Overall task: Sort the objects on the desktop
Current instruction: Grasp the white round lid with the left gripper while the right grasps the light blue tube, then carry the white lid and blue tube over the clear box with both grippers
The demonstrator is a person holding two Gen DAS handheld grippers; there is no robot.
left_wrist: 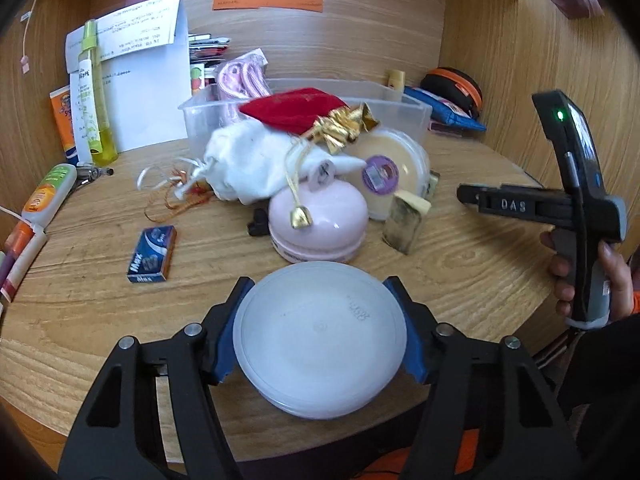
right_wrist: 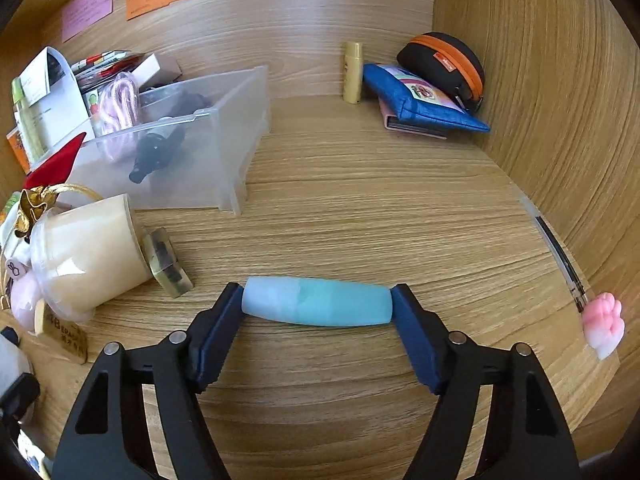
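- The left gripper has its jaws spread wide around a round frosted lid, one blue pad pressed to each side of its rim, above the near edge of the bench.
- Just beyond the lid sits a pink round case, with a small blue box lying well to its left.
- Behind the case, a white pouch and a red velvet pouch are piled against a cream tub, in front of a clear plastic bin.
- The right gripper holds a pale blue-green tube crosswise, jaws closed onto its two ends, so the tube spans the whole gap, over bare bench.
- Far back on the right, a blue zip pouch leans under a black and orange case.
- At the far right edge lies a pen with a pink paw topper.
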